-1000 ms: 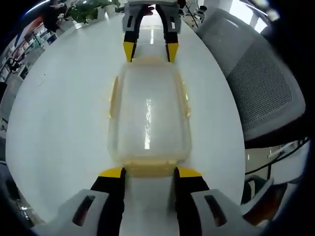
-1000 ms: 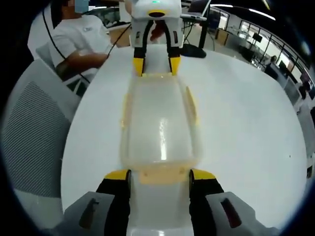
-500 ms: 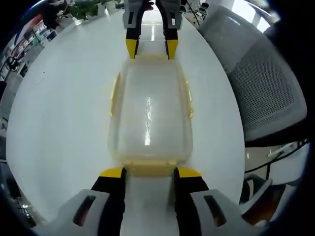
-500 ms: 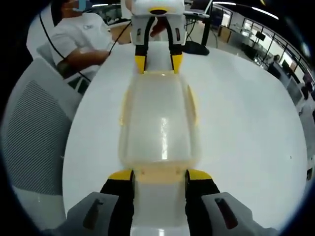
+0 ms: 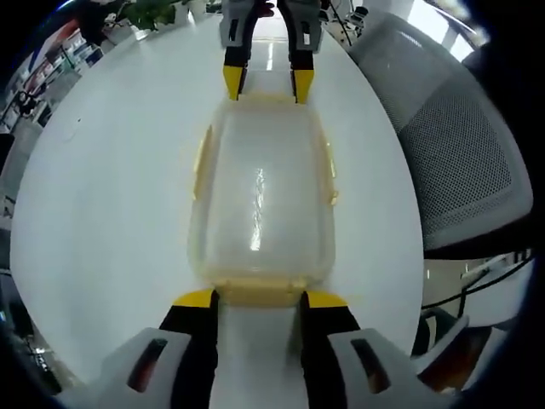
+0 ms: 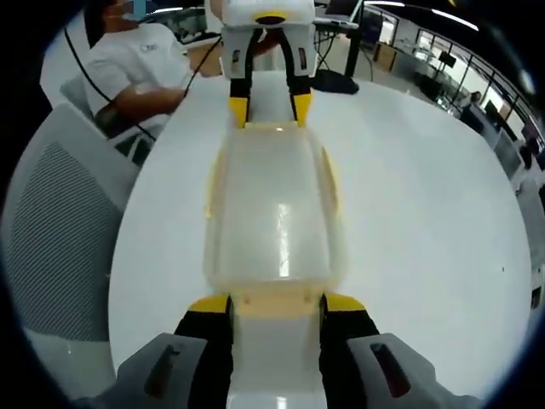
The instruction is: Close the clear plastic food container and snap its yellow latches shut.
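In the left gripper view the container (image 5: 260, 200) lies at the centre of the frame on the white table (image 5: 102, 213), its lid on and its long axis running from bottom to top. The left gripper (image 5: 255, 300) rises from the bottom edge with its yellow-tipped jaws spread, one on each side of the near end latch (image 5: 255, 291), which sits between the tips (whether they press on it I cannot tell). At the top centre the right gripper (image 5: 266, 83) points down into the frame, jaws likewise apart, their tips at the far end of the container. A yellow side latch (image 5: 201, 162) runs along the container's left edge and another along its right edge. A grey mesh chair (image 5: 447, 145) fills the right side, and a plant (image 5: 149, 12) shows at the upper left.

In the right gripper view the container (image 6: 274, 213) again lies mid-frame, the right gripper (image 6: 274, 303) at the bottom with jaws spread about the near end latch (image 6: 274, 300), and the left gripper (image 6: 266, 109) at the top centre. A person (image 6: 136, 68) in a white shirt sits at the upper left, above a chair (image 6: 60, 230) on the left.
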Motion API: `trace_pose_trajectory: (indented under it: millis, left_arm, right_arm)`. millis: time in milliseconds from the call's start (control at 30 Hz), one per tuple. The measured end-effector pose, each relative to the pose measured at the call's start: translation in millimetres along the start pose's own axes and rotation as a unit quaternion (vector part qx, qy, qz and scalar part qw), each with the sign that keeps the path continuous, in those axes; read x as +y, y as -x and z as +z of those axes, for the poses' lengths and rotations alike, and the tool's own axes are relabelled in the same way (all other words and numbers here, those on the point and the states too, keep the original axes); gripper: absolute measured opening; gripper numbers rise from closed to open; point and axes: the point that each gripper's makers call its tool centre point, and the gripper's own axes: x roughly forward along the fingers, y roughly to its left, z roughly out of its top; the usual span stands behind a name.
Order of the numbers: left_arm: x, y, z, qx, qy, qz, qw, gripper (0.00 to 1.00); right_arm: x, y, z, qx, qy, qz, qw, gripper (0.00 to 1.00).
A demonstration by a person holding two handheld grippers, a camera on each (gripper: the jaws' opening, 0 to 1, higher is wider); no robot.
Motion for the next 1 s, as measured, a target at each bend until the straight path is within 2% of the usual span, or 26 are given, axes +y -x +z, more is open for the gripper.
trace_pose_trajectory:
  millis: [800,1000]
  left_arm:
    - [0.0,1.2,0.4,-0.021,0.007,0.001,0.9998,0.36]
    - [-2.1,2.1,0.0,-0.015,0.017,0.004,0.9997,0.35]
  right_arm:
    - [-0.3,0.7,0.5,0.006,-0.001,0.002,1.0000,0.37]
    - [-2.7,1.8,1.4,0.022,0.005,-0.010,0.9997,0.37]
